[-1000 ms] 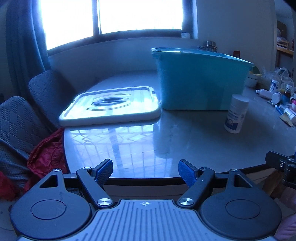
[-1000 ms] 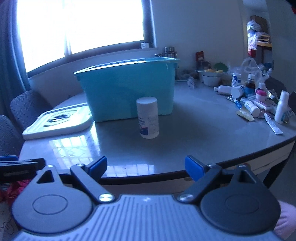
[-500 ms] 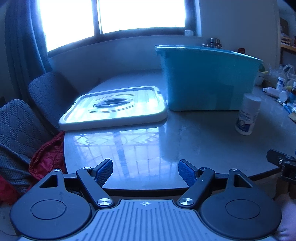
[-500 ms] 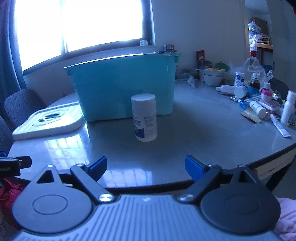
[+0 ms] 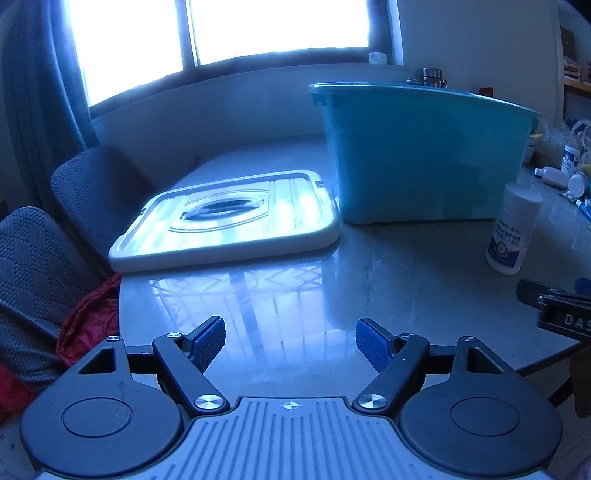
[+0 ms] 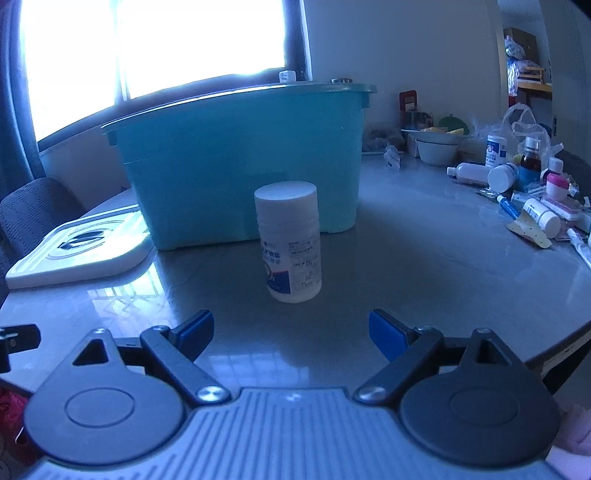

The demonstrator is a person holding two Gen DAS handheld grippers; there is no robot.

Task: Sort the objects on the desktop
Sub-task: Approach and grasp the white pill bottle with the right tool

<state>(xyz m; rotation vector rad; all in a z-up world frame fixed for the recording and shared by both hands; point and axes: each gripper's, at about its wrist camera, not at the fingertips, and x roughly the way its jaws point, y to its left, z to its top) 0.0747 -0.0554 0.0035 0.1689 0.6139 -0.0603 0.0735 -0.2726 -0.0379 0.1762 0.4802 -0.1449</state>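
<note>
While both jaws stand wide with nothing between them, the right hand-held gripper faces a white pill bottle standing upright just ahead of it, and the left hand-held gripper hangs over a bare stretch of the grey surface. Sorting looks barely begun: nothing is held, and I cannot see into the teal bin behind the bottle. Its white lid lies flat beside it. Farther right, a clutter of bottles and tubes waits unsorted near a white bowl. Beyond are grey chairs, a bright window and a pale wall.
</note>
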